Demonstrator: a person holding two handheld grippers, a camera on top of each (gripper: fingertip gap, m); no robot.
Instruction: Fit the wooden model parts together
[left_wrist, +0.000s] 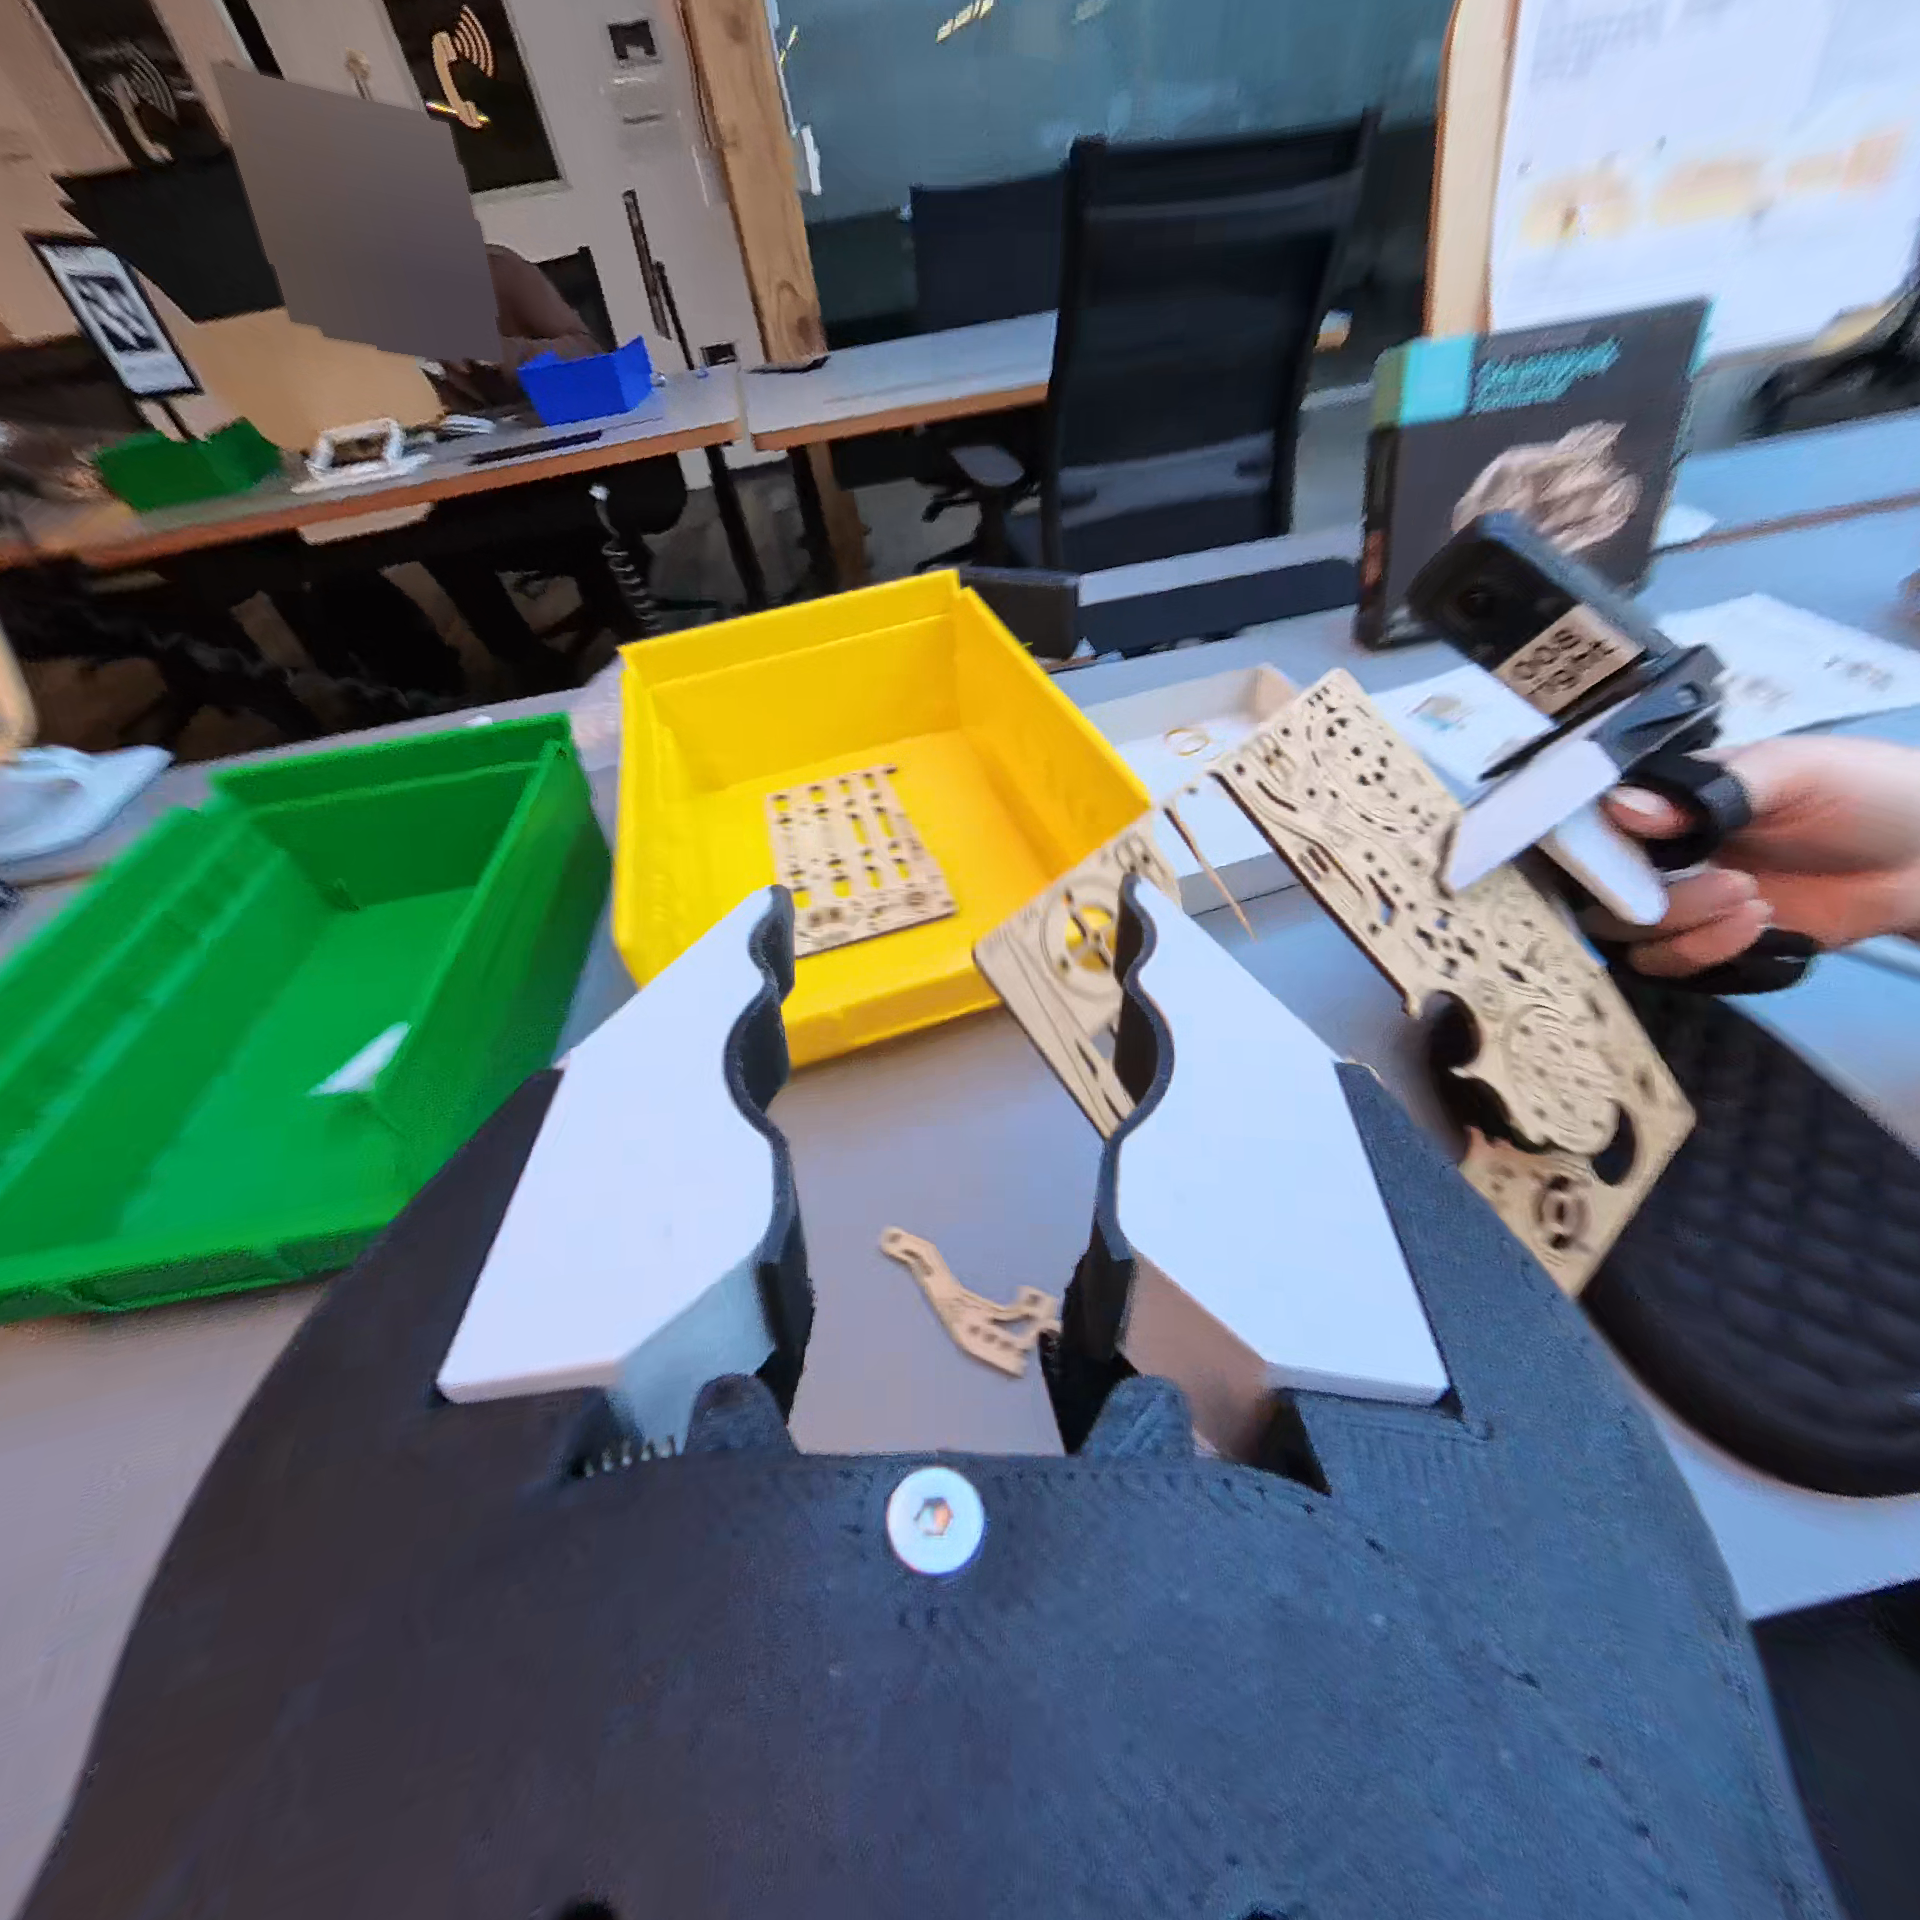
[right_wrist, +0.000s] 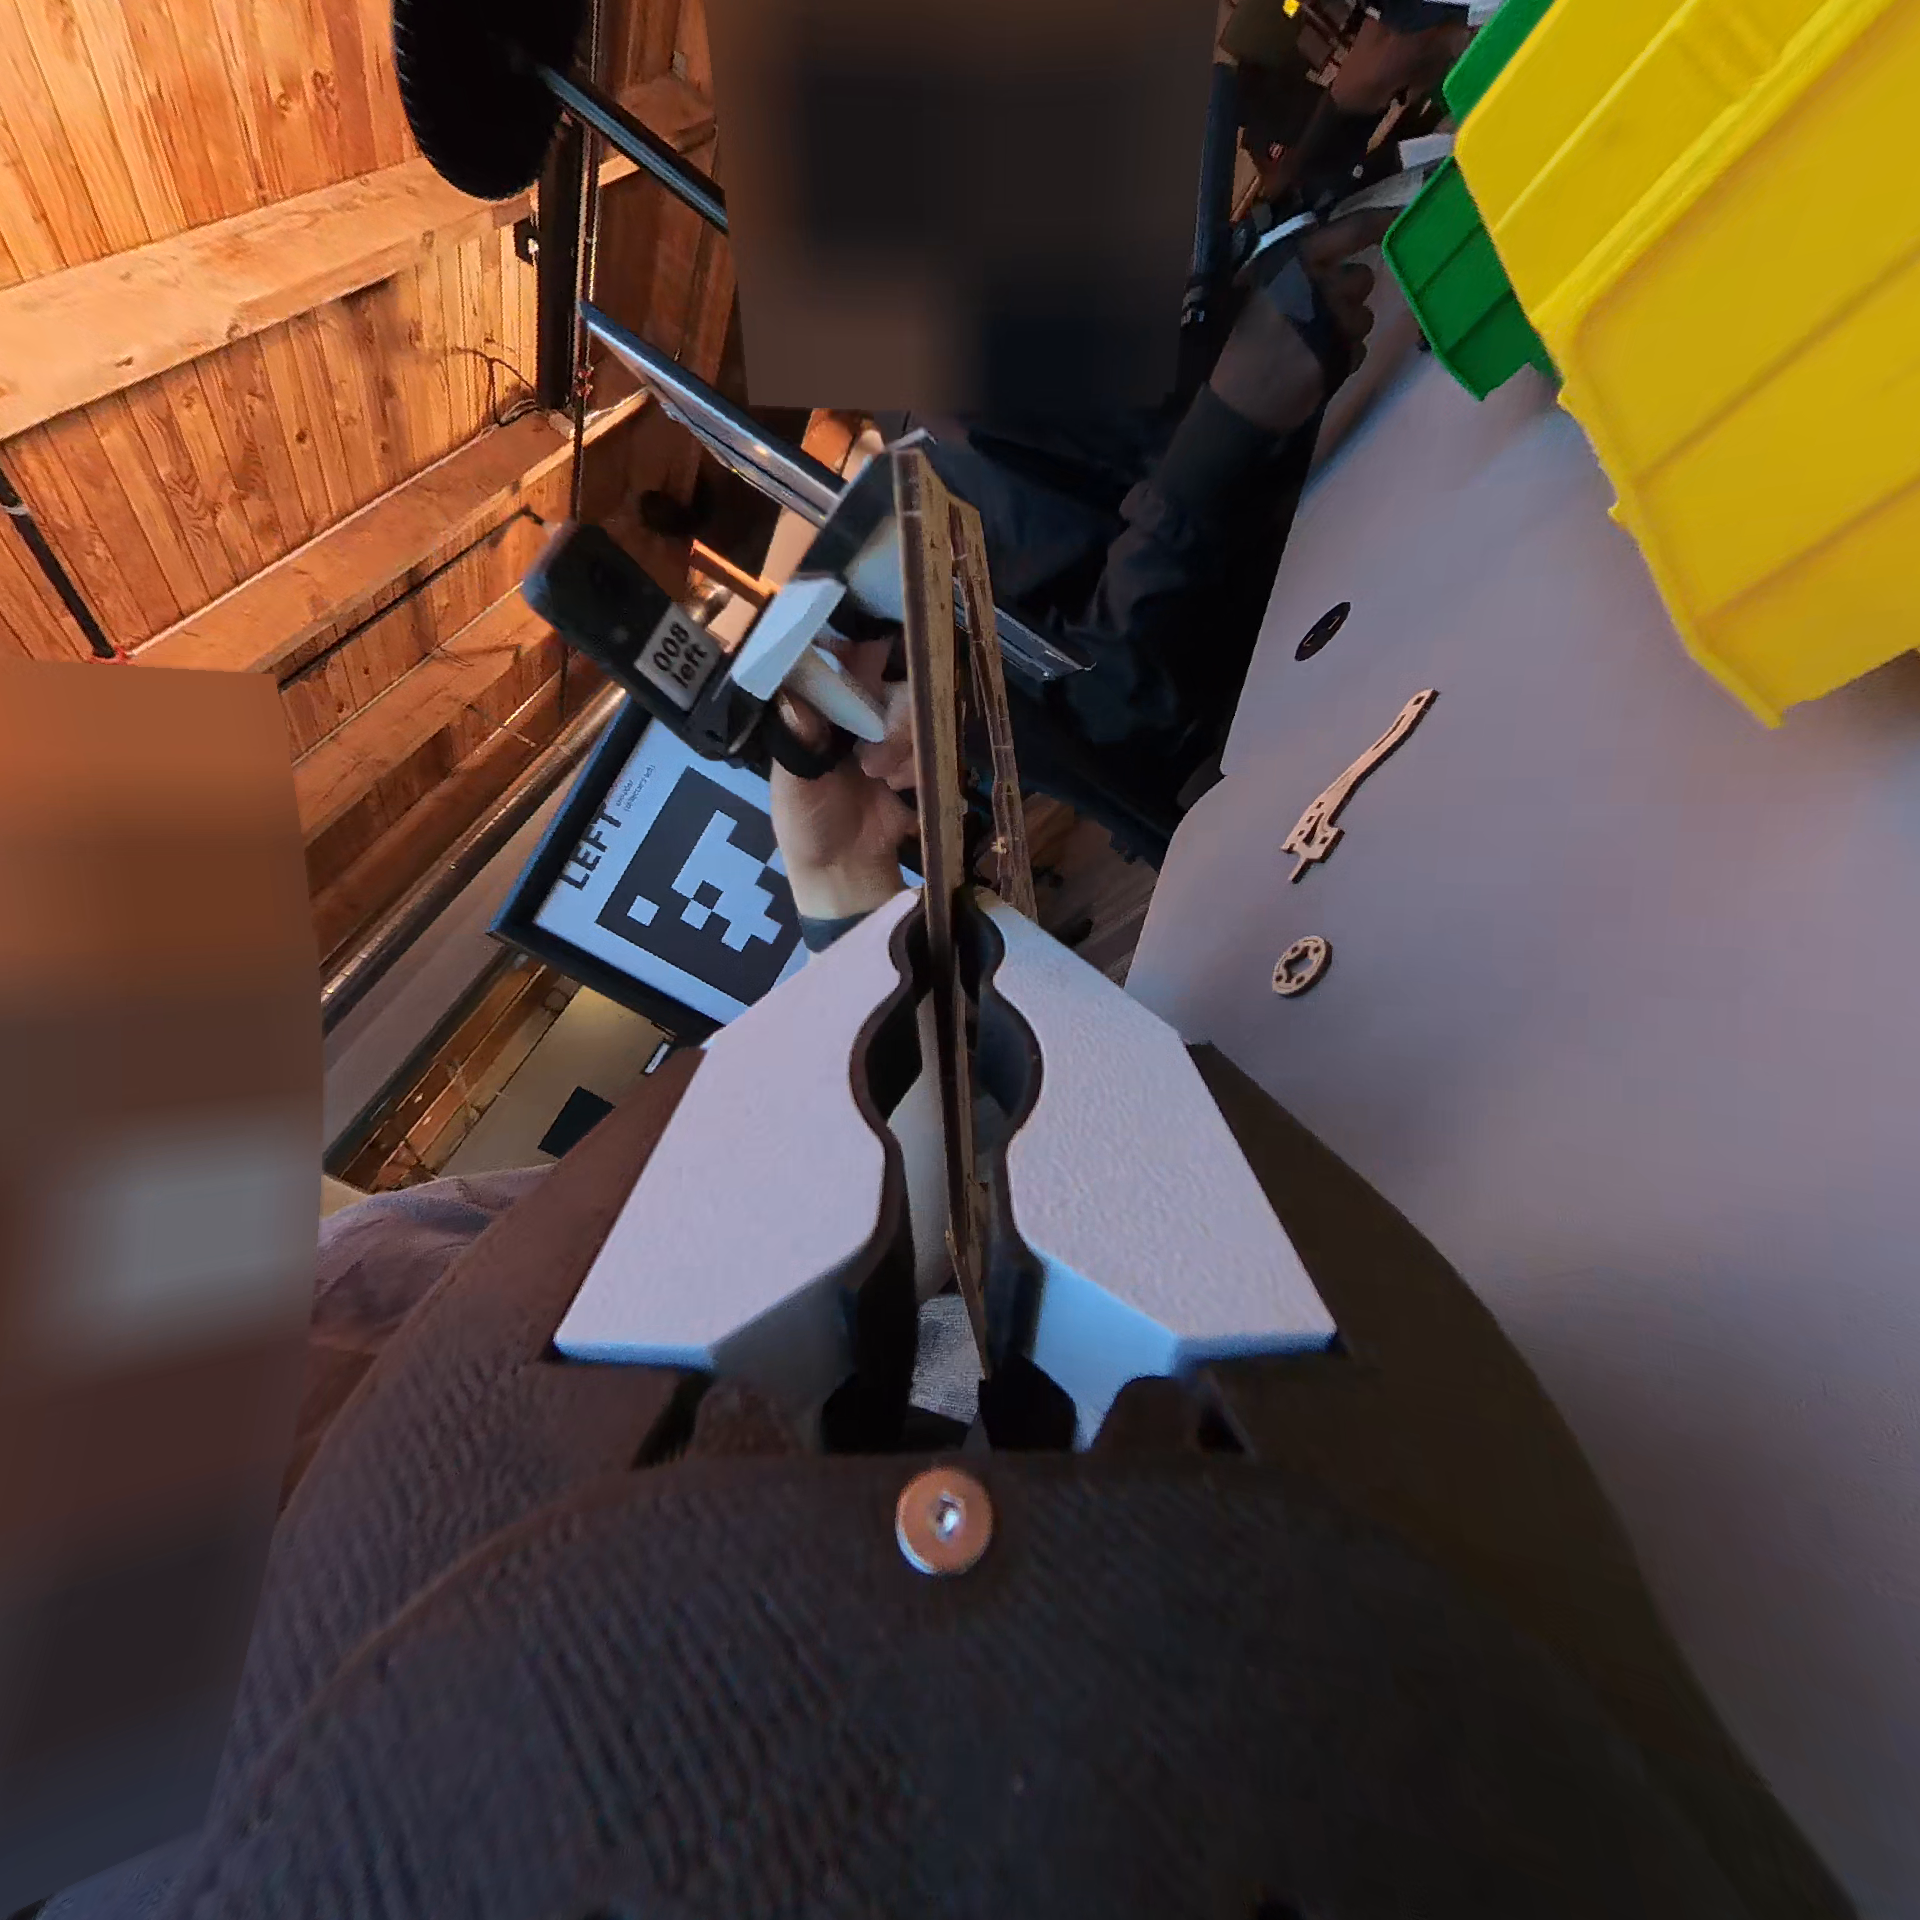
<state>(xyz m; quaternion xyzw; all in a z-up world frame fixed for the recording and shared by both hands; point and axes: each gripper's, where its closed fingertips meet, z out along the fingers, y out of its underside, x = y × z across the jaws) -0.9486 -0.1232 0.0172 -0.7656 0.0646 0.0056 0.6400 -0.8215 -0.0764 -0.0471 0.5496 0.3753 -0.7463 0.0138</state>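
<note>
My right gripper (right_wrist: 951, 925) is shut on a laser-cut wooden sheet (right_wrist: 940, 727), seen edge-on, with a thinner piece (right_wrist: 1000, 727) beside it. In the left wrist view the right gripper (left_wrist: 1538, 821) holds this sheet (left_wrist: 1455, 935) tilted above the table. My left gripper (left_wrist: 951, 914) is open and empty. A corner of a wooden panel (left_wrist: 1070, 966) with a round cut-out reaches past its right fingertip. A small loose wooden part (left_wrist: 966, 1299) lies on the table between the left fingers. A long part (right_wrist: 1351, 790) and a ring (right_wrist: 1301, 966) lie on the table.
A yellow bin (left_wrist: 1049, 748) holds another wooden sheet (left_wrist: 857, 862); a green bin (left_wrist: 104, 1039) stands to its left. A white tray (left_wrist: 1164, 758), a black box (left_wrist: 1527, 468), papers (left_wrist: 1787, 665) and a black keyboard (left_wrist: 1766, 1247) are at the right.
</note>
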